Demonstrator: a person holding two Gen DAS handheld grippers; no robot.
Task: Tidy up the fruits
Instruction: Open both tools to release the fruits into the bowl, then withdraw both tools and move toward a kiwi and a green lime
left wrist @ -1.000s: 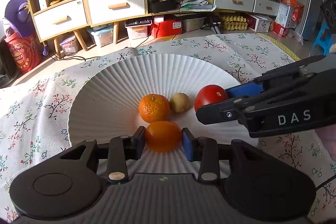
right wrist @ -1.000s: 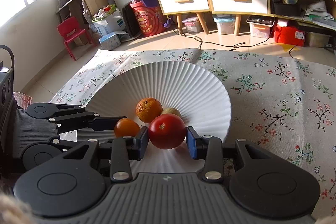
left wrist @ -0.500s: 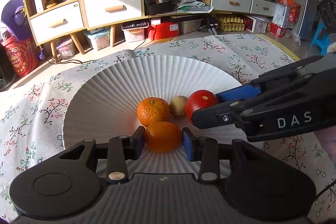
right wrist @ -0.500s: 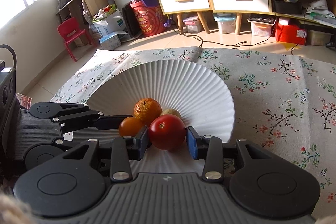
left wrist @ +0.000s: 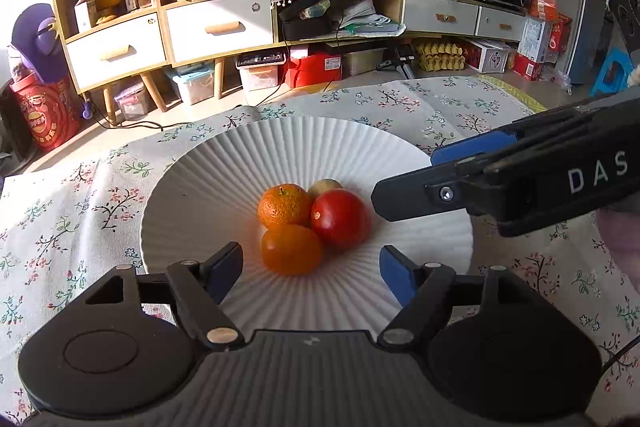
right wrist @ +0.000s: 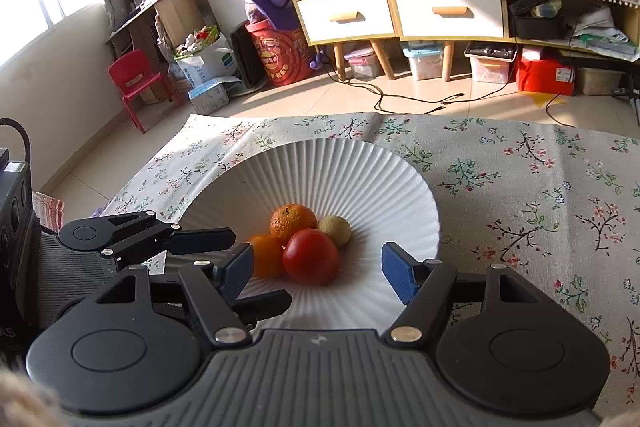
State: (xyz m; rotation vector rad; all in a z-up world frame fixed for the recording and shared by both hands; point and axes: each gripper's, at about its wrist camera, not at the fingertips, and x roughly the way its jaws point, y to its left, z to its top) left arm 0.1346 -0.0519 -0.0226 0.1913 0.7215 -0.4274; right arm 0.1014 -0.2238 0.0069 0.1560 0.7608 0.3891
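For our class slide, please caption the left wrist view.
Open left claw before smooth orange fruit, red tomato, dimpled mandarin in white ribbed plate.

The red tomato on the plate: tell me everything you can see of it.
The red tomato is round, smooth and glossy, with a small pale spot on its skin. It rests free in the white ribbed plate, pressed against the smooth orange fruit, the mandarin and the small tan fruit. No gripper touches it.
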